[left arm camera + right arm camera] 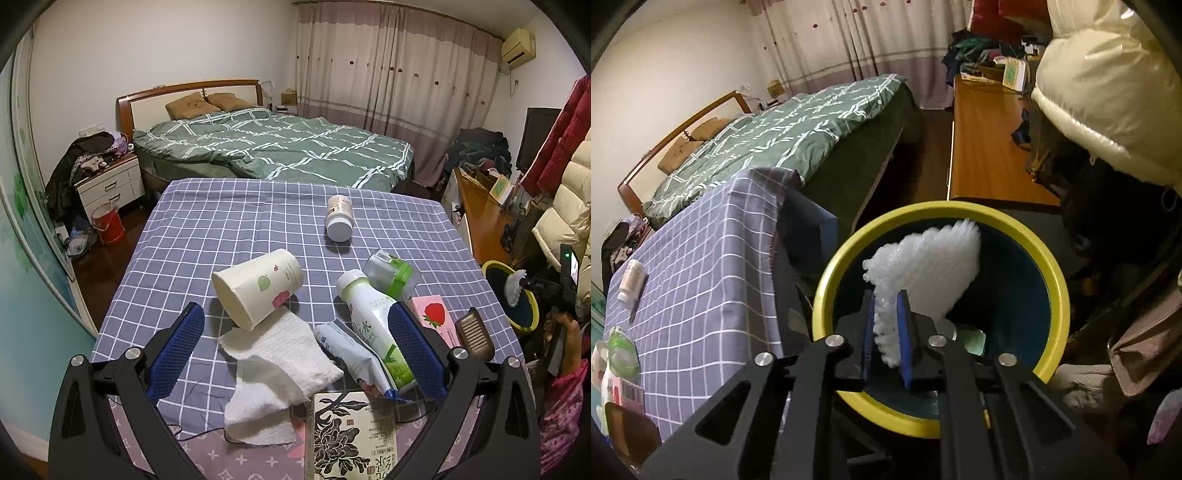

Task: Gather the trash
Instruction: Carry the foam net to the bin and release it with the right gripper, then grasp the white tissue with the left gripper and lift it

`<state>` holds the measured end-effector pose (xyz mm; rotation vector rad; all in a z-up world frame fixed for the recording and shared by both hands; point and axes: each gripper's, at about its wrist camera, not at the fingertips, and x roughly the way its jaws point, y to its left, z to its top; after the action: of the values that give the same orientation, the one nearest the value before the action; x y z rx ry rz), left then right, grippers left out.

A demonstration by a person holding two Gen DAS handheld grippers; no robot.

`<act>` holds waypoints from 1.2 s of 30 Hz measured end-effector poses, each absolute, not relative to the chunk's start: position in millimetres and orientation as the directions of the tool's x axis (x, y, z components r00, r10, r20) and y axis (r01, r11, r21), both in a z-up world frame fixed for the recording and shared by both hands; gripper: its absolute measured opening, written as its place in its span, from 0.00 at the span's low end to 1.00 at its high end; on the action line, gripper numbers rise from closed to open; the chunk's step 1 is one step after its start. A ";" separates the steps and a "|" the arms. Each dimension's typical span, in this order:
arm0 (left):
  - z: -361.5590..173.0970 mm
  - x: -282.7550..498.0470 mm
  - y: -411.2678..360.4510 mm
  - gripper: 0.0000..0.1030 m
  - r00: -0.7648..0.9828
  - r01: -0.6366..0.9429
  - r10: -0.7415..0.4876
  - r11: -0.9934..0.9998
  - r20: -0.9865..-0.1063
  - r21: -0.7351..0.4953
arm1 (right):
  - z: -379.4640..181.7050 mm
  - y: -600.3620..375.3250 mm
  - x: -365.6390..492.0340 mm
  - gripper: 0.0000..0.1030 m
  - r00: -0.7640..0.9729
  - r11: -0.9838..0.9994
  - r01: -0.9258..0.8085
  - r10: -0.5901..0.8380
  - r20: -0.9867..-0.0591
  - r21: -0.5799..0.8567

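Right claw point(886, 334) is clamped on a white foam wrap point(923, 273), poised over the yellow-rimmed bin point(1060, 295) just off the table's point(221, 221) right edge. Left claw point(295, 347) spread wide, gripping nothing, above a paper towel point(273, 362), tipped cup point(258, 286) and green drink bottle point(369, 321). Checked cloth, bed point(277, 151) beyond.

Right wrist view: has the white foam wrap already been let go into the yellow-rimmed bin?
No, the right gripper is shut on the white foam wrap, holding it above the open mouth of the yellow-rimmed bin.
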<state>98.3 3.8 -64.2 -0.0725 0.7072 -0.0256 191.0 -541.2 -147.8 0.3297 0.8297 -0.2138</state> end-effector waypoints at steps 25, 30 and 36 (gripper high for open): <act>-117.2 105.9 16.5 0.89 0.624 0.058 -0.063 0.998 -0.779 -0.033 | -111.0 -503.6 167.6 0.31 0.704 0.943 0.258 -0.034 -0.710 0.210; -140.4 126.6 22.7 0.80 0.555 0.029 -0.066 0.998 -0.829 -0.059 | -113.1 -497.2 169.3 0.31 0.700 0.948 0.242 -0.022 -0.714 0.207; -157.7 146.4 23.0 0.71 0.506 0.018 -0.083 0.996 -0.858 -0.085 | -116.3 -496.2 170.8 0.31 0.696 0.948 0.237 -0.013 -0.718 0.213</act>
<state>146.4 23.0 -157.7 -0.0684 1.0385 -0.0605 170.8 -496.2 -116.3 0.3012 0.7921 -0.1415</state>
